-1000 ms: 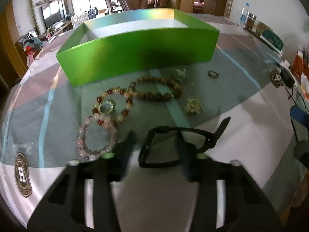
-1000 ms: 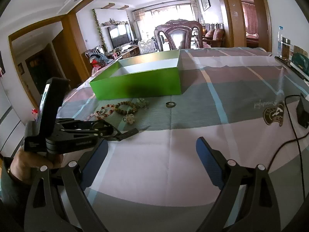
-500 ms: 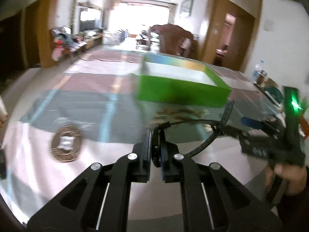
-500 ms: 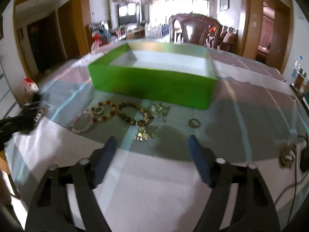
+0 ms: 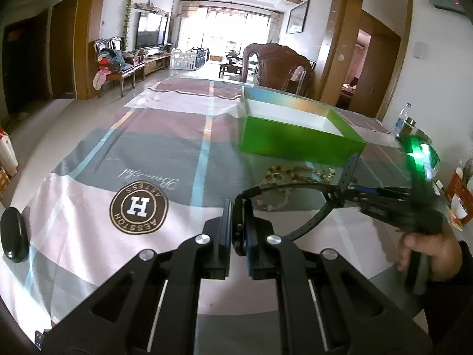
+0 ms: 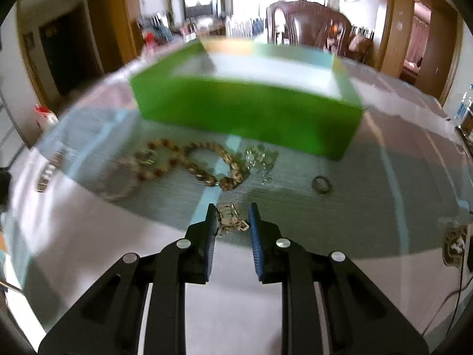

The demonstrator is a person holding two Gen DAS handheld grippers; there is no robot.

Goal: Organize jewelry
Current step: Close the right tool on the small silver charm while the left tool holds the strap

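The whole right wrist view is smeared by motion: the green box [image 6: 248, 112] is seen without sharp edges, and the beaded bracelets [image 6: 189, 162] are blurred, the leftmost almost dissolved. The small gold piece [image 6: 229, 219] between the jaws is partly masked by them, so contact cannot be judged. In the left wrist view, the black watch [image 5: 295, 207] is partly hidden where it is clamped, and the jewelry behind its strap is too small to distinguish.
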